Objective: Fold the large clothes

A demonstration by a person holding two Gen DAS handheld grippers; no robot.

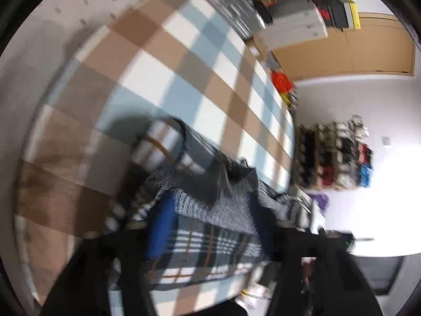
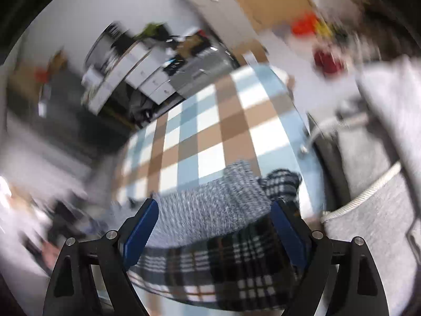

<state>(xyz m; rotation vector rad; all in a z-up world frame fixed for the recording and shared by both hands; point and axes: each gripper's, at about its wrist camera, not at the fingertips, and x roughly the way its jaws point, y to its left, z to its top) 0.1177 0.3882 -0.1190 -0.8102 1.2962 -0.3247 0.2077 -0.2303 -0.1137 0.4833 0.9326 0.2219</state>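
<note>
A dark plaid garment [image 1: 205,250] with a grey fleecy lining [image 1: 210,200] lies folded at the near end of a table under a brown, blue and white checked cloth [image 1: 158,65]. One plaid sleeve [image 1: 163,142] sticks out toward the table's middle. My left gripper [image 1: 210,223] hangs over the fold, open, its blue pads apart on either side. In the right wrist view the same garment [image 2: 223,263] and its lining [image 2: 210,208] lie below my right gripper [image 2: 214,226], which is open wide and grips nothing. Both views are blurred.
A person in a grey hooded top with a white drawstring [image 2: 381,197] stands at the table's right edge. White drawer units [image 2: 136,71] and clutter sit beyond the far end. A rack of clothes [image 1: 336,155] stands by the wall, and a red object [image 1: 281,81] lies near the table's edge.
</note>
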